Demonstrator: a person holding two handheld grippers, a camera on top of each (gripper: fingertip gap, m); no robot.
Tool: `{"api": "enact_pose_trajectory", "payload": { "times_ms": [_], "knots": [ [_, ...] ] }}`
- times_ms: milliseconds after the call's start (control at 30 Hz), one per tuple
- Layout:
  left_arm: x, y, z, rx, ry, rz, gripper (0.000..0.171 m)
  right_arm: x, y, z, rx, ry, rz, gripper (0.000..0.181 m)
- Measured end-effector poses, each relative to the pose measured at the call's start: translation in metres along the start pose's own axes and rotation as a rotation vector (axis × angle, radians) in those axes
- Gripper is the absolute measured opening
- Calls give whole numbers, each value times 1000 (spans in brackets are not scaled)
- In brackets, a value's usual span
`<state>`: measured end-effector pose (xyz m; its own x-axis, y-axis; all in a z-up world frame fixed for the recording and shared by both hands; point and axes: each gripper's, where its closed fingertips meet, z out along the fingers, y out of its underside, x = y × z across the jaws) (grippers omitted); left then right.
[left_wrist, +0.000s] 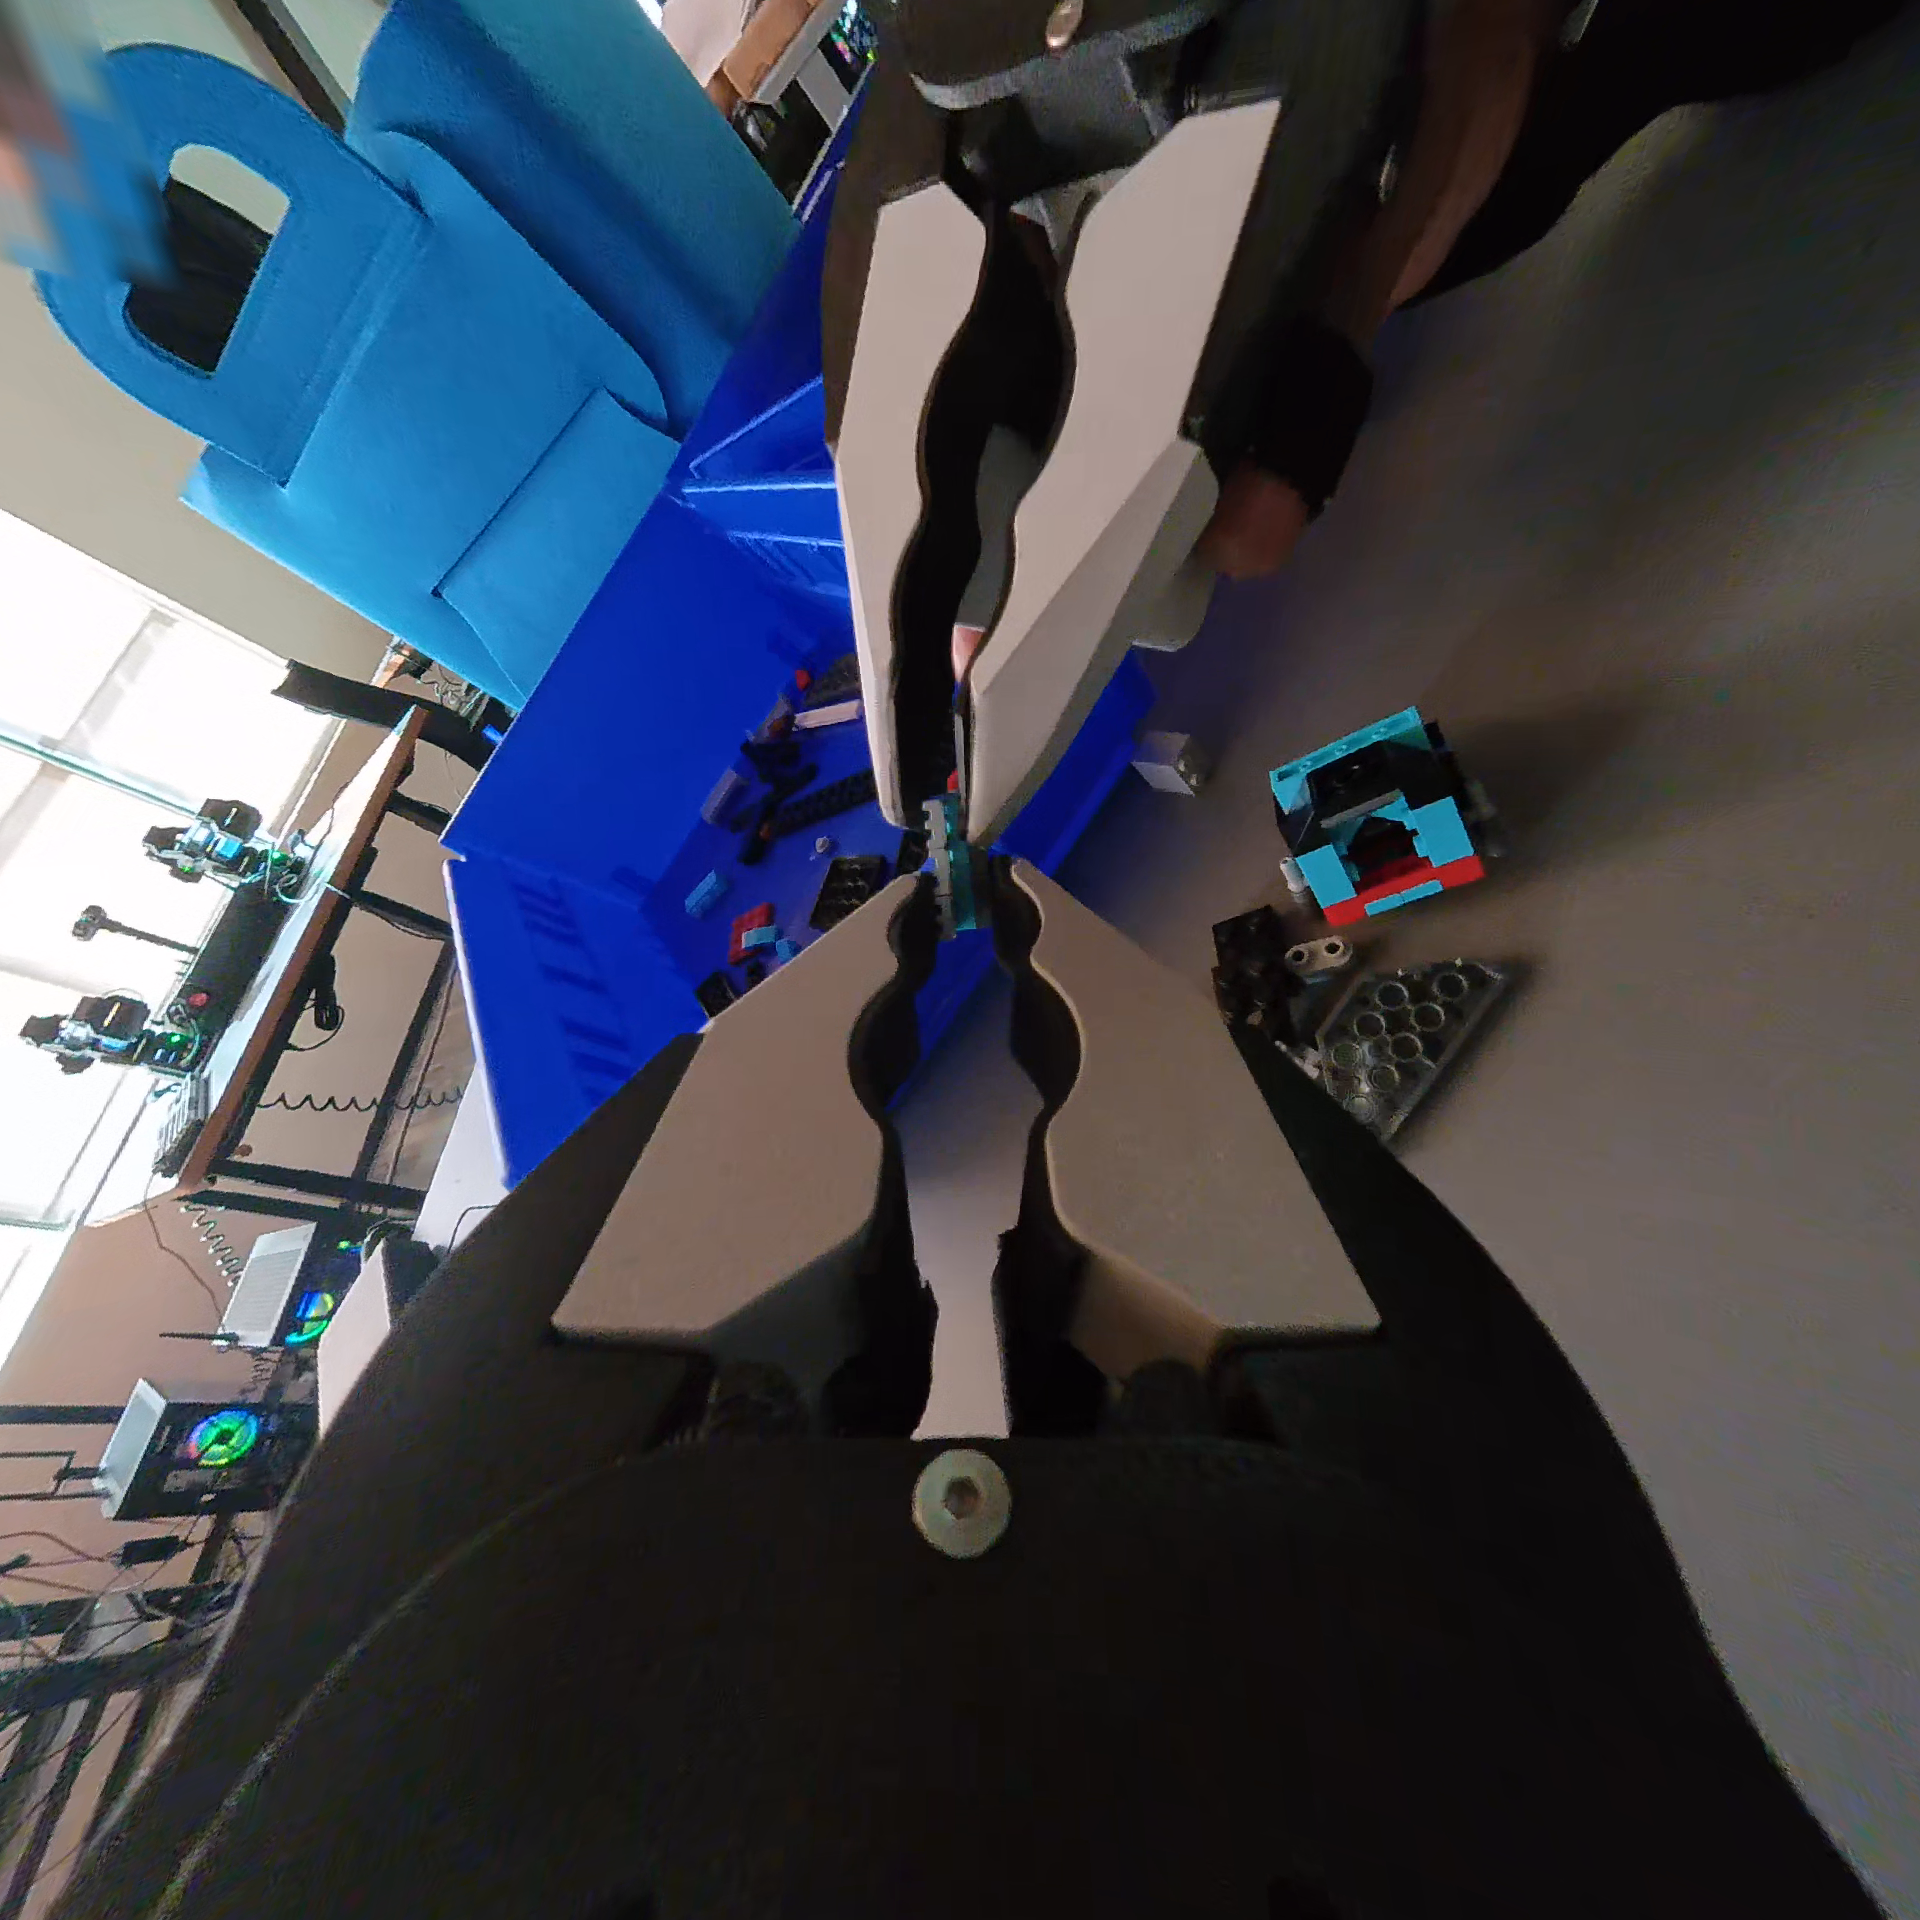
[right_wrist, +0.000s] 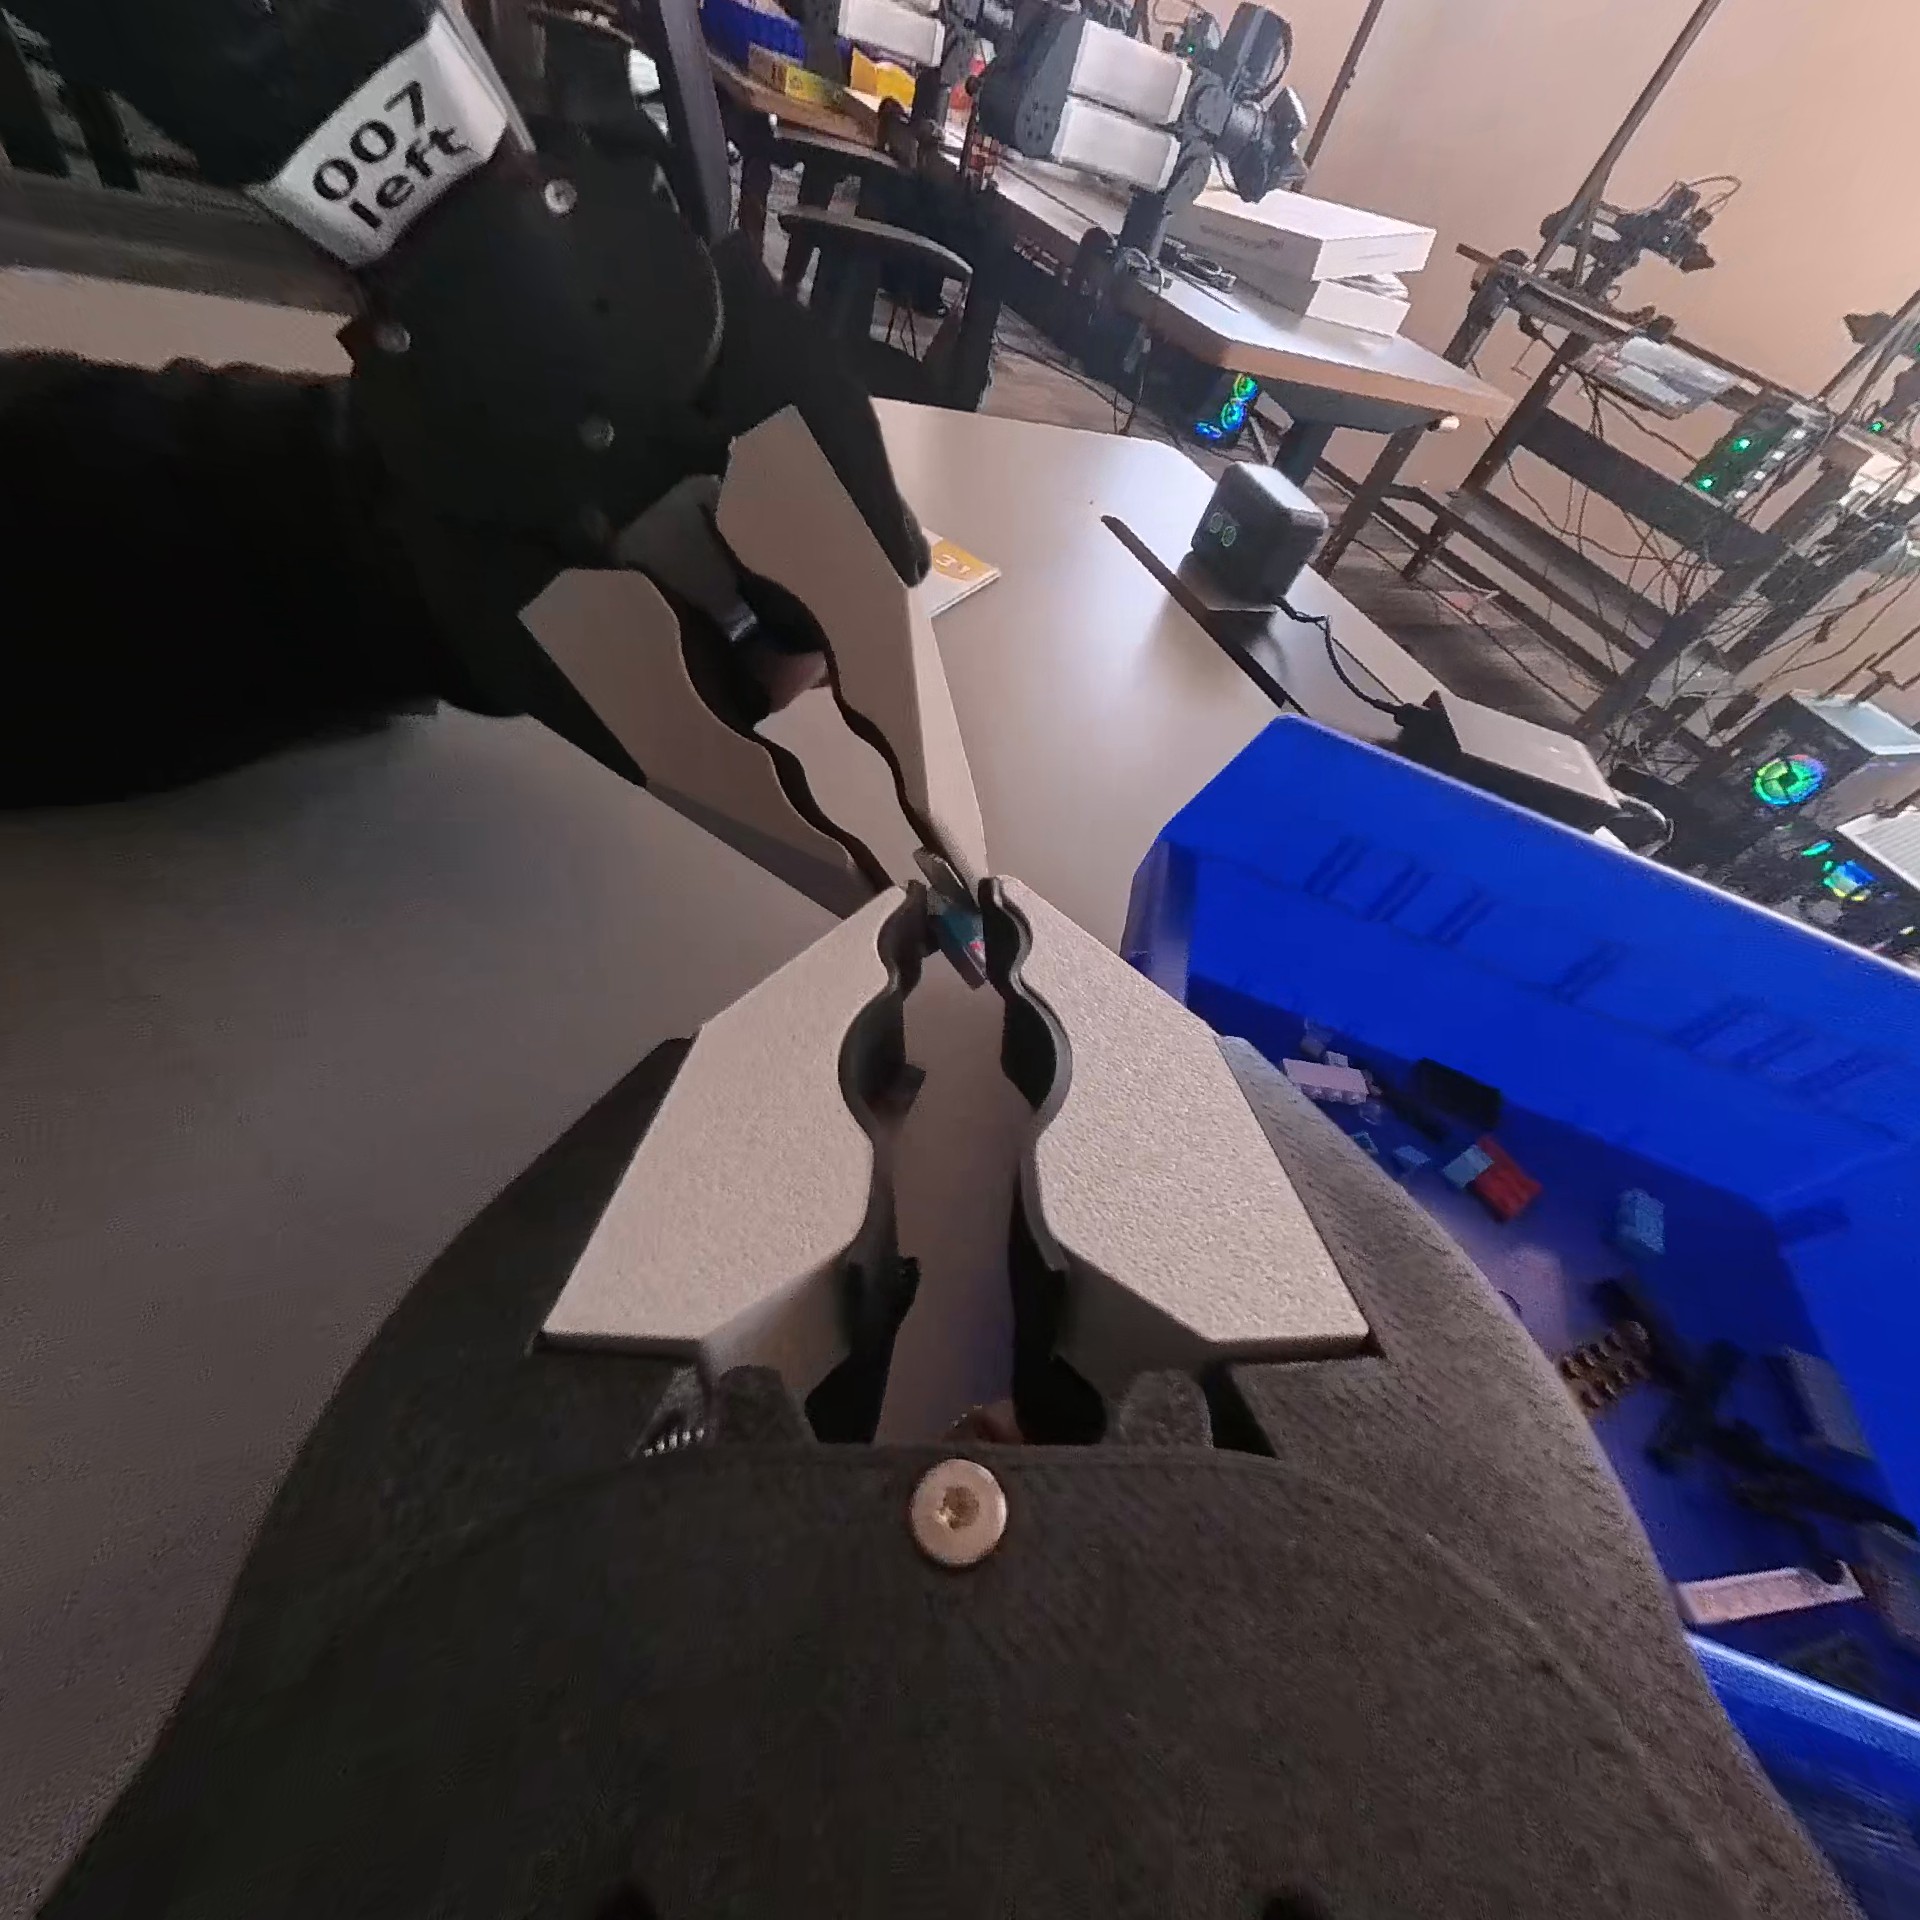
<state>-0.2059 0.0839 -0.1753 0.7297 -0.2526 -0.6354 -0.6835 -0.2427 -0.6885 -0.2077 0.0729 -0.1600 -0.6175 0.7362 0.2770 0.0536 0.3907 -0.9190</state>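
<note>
My two grippers meet tip to tip over the near wall of a blue bin (left_wrist: 582, 831). In the left wrist view, my left gripper (left_wrist: 961, 883) comes up from below, shut on a small teal and grey brick piece (left_wrist: 951, 868). My right gripper (left_wrist: 940, 816) comes down from above and pinches the same piece's far end. In the right wrist view, my right gripper (right_wrist: 951, 906) is shut on the brick piece (right_wrist: 958, 930), and the left gripper (right_wrist: 932, 864) reaches in from the upper left. The piece is held in the air.
The blue bin (right_wrist: 1558, 935) holds several loose bricks. On the grey table stand a small teal, black and red brick build (left_wrist: 1371, 821), black bricks (left_wrist: 1257, 966) and a dark studded plate (left_wrist: 1403, 1029). A dark cube device (right_wrist: 1252, 520) and a booklet (right_wrist: 961, 577) lie farther off. Less than 4 cm separates the two grippers' tips.
</note>
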Motion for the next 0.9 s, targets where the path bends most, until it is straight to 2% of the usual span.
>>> {"api": "enact_pose_trajectory", "payload": {
  "times_ms": [200,400,500,600,700,800,900],
  "knots": [
    [5,0,1,-15,29,-9,10,-3,5,-1,-19,10,-37,9],
    [0,-4,2,48,68,-230,18,2,-3,-9,69,21,62,5],
    [-10,-13,-3,150,91,-409,27,8,-14,-15,165,24,175,4],
    [-19,-25,-9,275,157,-632,35,14,-34,-29,335,-1,329,3],
    [-20,-39,-12,400,274,-837,37,23,-46,-44,496,-29,503,3],
    [-20,-48,-10,470,324,-945,36,25,-47,-47,563,-78,634,3],
    [-18,-58,-10,528,364,-988,33,23,-45,-47,582,-89,664,3]
  ]
}}
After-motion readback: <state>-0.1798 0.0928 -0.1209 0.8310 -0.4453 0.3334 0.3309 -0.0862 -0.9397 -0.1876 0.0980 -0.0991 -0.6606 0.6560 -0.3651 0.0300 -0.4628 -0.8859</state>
